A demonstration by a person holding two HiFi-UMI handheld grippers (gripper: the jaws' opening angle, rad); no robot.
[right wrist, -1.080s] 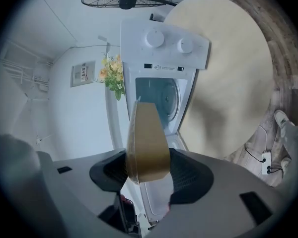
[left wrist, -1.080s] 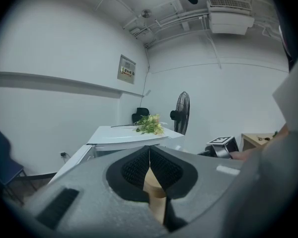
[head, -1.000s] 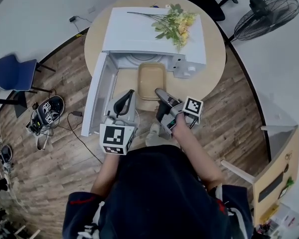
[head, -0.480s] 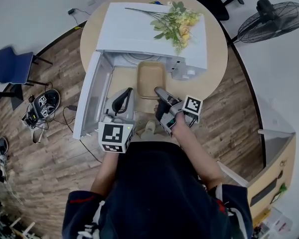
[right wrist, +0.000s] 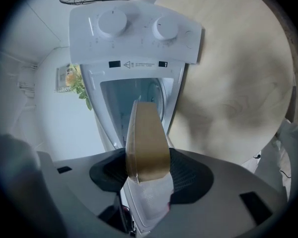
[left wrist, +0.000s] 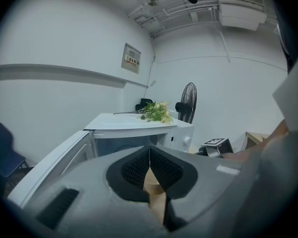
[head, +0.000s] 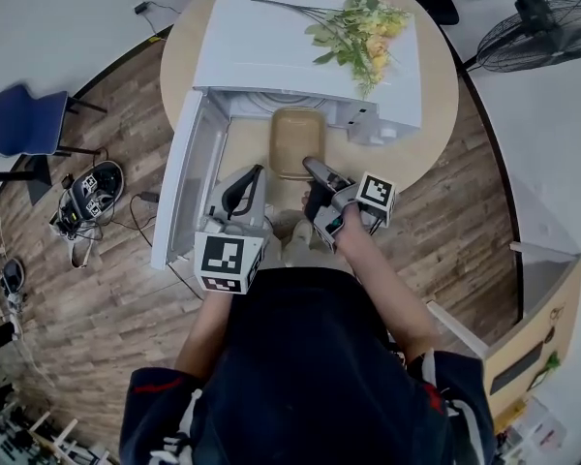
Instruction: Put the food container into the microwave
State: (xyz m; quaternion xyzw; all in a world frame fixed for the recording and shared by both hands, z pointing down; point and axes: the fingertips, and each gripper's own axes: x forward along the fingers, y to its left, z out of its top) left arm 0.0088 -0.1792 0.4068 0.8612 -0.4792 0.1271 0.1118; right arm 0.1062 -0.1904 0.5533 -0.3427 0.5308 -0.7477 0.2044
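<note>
A: Where's the food container (head: 296, 141) right now?

B: At the mouth of the microwave (head: 300, 51), lengthwise, its far end pointing into the cavity. The door (head: 186, 190) hangs wide open on the left. From here I can't tell whether it rests on the counter (head: 412, 148) or is held just off it.

A: And who's got it?

B: The right gripper (head: 313, 166). Its jaws are clamped on the near end of the container, one pad on either side of the wall, so the container sticks straight out ahead of it toward the opening.

A: The other one?

B: The left gripper (head: 254, 174) sits just beside it, on the door side, clear of the container. Its jaws are pressed together with nothing between them.

A: Anything else about?

B: A bunch of flowers (head: 363, 29) lies on top of the microwave. Off the counter, there's a fan (head: 552, 37) on the floor to the right and a blue chair (head: 24, 129) well away to the left.
</note>
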